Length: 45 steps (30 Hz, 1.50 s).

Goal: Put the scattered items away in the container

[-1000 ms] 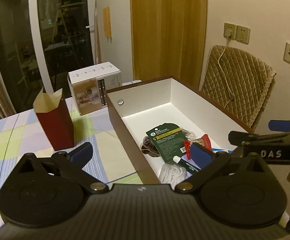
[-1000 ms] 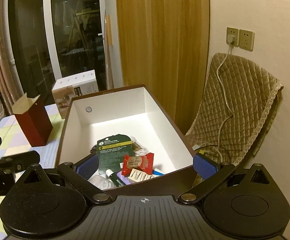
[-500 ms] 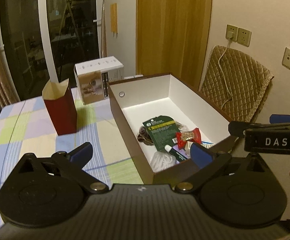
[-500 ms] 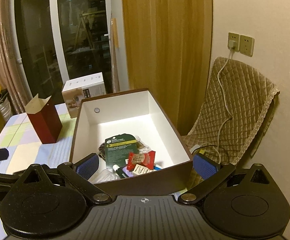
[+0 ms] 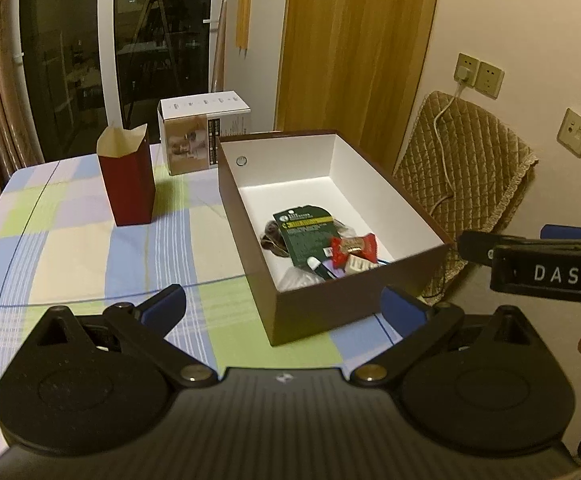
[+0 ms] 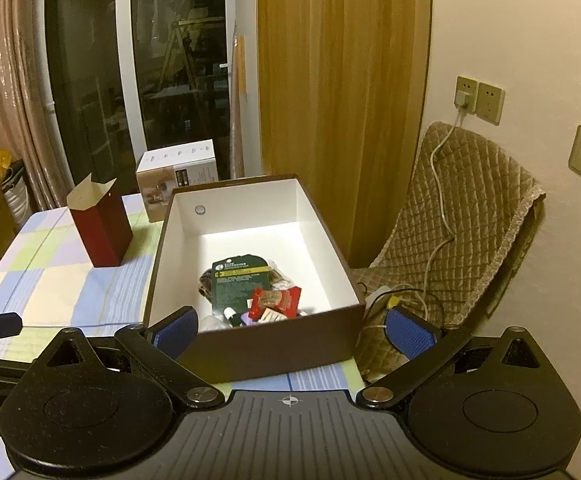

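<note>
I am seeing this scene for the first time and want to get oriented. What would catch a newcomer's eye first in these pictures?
First comes the big brown box with white inner walls, standing on the checked tablecloth near the table's right edge. Small items are heaped at its near end, with a dark green packet and a red snack wrapper on top. To its left an open red carton stands upright, and both tools, the left tool and the right tool, are open and empty.
</note>
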Motion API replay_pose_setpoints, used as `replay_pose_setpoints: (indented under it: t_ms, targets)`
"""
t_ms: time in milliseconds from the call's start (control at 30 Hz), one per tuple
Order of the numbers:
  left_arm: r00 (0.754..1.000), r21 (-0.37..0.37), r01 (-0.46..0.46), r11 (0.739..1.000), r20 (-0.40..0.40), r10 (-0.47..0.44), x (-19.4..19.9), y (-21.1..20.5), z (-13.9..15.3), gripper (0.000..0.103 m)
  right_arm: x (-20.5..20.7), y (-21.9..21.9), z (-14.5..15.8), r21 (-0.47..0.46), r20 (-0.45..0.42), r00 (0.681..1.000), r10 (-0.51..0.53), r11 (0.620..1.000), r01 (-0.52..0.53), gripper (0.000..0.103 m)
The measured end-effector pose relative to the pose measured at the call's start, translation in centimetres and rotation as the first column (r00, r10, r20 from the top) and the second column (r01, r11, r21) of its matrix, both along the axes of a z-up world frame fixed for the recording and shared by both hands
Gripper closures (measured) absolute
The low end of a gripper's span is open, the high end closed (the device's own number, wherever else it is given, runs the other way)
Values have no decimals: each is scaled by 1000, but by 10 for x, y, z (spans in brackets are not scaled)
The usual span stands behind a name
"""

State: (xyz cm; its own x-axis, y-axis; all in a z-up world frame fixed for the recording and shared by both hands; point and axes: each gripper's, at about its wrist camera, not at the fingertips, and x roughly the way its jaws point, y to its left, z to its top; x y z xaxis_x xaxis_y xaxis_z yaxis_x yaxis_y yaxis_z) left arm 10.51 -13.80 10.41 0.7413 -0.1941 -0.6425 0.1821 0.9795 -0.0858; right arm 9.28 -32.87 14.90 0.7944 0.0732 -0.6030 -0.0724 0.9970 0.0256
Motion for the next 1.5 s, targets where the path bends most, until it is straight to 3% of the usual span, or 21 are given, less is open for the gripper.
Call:
replay_pose_setpoints:
  t_ms: [767,1100,1500]
  targets:
    - [999,37,-31,999,-16,32,-60,3,6,1,-56,11,18,-36,-2,999,52,998,-52,0]
    - [999,13,-46,999,-22,47,-66,12,7,1,-64,18,13,-60,-27,998,63,996,-64,0]
    - [999,37,-40,999,-25,40,-71,9,1,1,-69,16,6,-46,-55,997,54,997,-57,0]
